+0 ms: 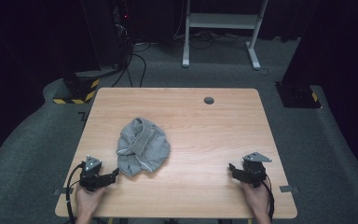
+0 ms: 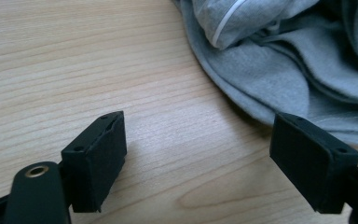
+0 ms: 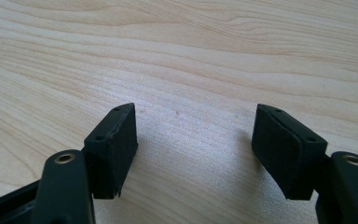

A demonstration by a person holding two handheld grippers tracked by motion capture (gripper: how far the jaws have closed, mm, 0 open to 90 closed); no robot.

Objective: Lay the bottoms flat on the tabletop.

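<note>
We see the wooden table (image 1: 205, 130) with a crumpled grey sweatshirt (image 1: 143, 147) left of centre. Our left gripper (image 1: 116, 173) sits just beside its near edge, jaws wide, holding nothing. Our right gripper (image 1: 231, 168) is well apart, jaws wide over bare wood, empty.

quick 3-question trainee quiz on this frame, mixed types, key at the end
1. True or false: the left gripper grips the grey garment.
2. Which gripper is nearer the garment? A) left B) right
3. What lies between the right gripper's jaws?

Key:
1. False; its jaws stand open, nothing between them.
2. A
3. Bare table wood.
</note>
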